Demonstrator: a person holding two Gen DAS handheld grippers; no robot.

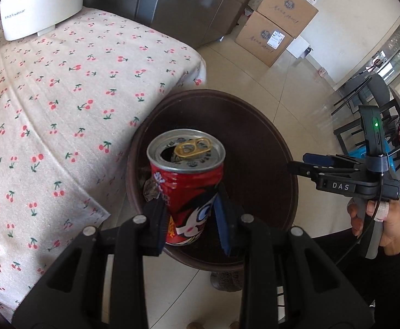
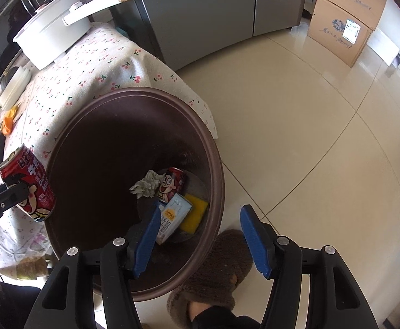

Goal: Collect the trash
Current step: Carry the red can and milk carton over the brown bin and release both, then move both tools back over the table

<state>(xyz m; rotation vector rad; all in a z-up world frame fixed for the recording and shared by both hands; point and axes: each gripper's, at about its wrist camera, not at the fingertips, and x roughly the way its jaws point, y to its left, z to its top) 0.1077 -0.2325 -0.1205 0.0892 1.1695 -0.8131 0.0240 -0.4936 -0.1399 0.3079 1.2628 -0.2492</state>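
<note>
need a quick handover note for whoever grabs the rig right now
Left gripper: shut on a red can, held over the bin mouth, at its table-side edge.
Right gripper: open, nothing between its fingers, over the bin's near rim.
In the bin: another can, a crumpled tissue, a carton, a yellow sponge.
Left: drop the held can. Small bits lie at the table's far end; too small to tell whether they are trash.
</note>
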